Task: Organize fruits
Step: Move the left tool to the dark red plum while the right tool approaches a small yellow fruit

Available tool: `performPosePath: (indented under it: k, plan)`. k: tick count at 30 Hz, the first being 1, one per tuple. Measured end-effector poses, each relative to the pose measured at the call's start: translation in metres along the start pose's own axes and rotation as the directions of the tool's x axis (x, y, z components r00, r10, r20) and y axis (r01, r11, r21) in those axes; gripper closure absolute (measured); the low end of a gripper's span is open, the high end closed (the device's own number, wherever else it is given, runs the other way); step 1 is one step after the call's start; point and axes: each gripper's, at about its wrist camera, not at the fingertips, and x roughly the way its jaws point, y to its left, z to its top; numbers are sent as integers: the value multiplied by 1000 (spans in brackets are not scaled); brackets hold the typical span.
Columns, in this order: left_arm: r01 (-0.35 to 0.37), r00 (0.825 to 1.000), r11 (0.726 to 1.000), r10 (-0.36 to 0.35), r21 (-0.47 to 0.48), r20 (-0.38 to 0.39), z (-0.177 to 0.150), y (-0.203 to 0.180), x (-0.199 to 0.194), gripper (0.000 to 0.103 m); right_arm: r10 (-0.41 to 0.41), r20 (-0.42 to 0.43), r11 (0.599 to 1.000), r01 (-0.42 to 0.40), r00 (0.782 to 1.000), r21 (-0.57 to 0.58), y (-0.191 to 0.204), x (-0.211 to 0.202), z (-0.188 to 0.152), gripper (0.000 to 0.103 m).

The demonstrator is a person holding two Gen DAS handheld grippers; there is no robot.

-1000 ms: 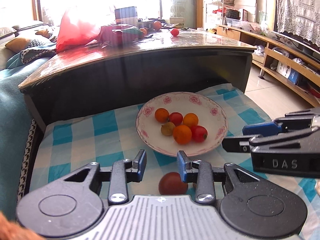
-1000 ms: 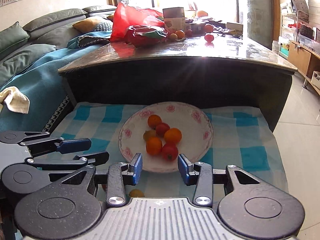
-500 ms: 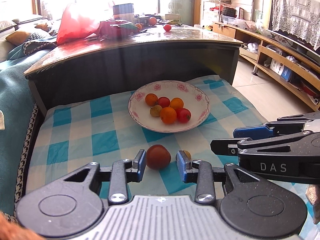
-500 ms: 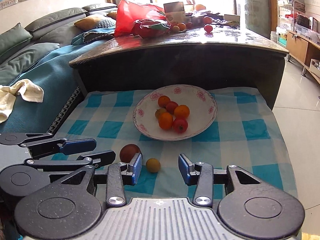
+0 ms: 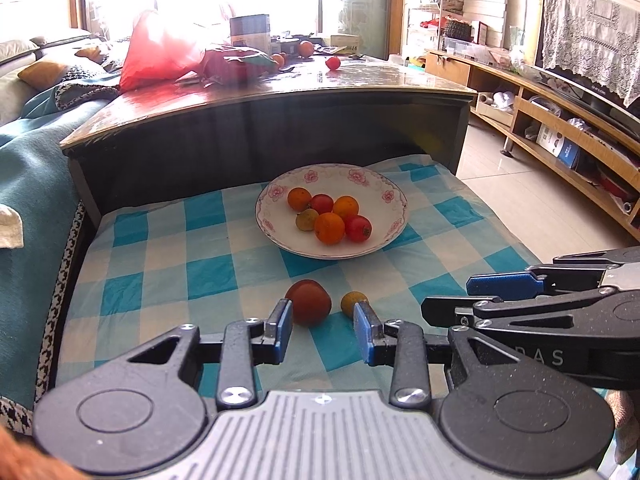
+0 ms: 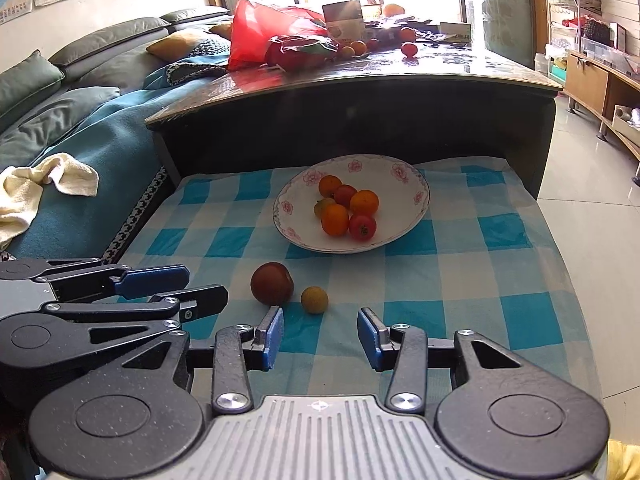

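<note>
A white floral plate (image 5: 384,196) (image 6: 404,172) on the blue checked cloth holds several small orange and red fruits (image 5: 329,227) (image 6: 335,219). A dark red fruit (image 5: 308,296) (image 6: 272,283) and a small yellow fruit (image 5: 352,301) (image 6: 314,299) lie loose on the cloth in front of the plate. My left gripper (image 5: 323,330) is open and empty, just behind the two loose fruits. My right gripper (image 6: 320,334) is open and empty, a little behind and right of them. Each gripper shows from the side in the other's view, the right one (image 5: 500,292) and the left one (image 6: 168,284).
A dark coffee table (image 5: 280,92) (image 6: 360,76) stands right behind the cloth, with a red bag (image 6: 264,32), boxes and more fruits on top. A teal-covered sofa (image 6: 60,132) with a cream towel (image 6: 36,184) is at the left. Tiled floor and a wooden shelf unit (image 5: 560,120) are at the right.
Both grippers have pulled back from the plate, so the plate looks farther off and the two loose fruits have come into full view ahead of the fingers. Both stay open.
</note>
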Motion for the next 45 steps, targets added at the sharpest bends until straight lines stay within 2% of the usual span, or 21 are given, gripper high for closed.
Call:
performPosePath:
  k: [7,17,29,38,45]
  plan:
    - [-1,1000,1000,1,-7,-16,-3,3,5,60,7,1,1000,-7,1000,4,1,3,2,66]
    - [0,998,1000,-2,-19,-68,-4,10,23,60,7,-43,1000,-7,999,6,-1,25,2,66]
    - [18,989,999,-25,-51,-143,-11,28,50,60,20,-78,995,-28,997,-96,3,67,11,64]
    - [24,983,997,-37,-73,-179,-18,38,58,60,54,-116,992,-67,992,-110,6,95,8,64]
    - [30,980,996,-47,-89,-194,-20,40,66,60,30,-132,988,-49,991,-149,10,104,2,67]
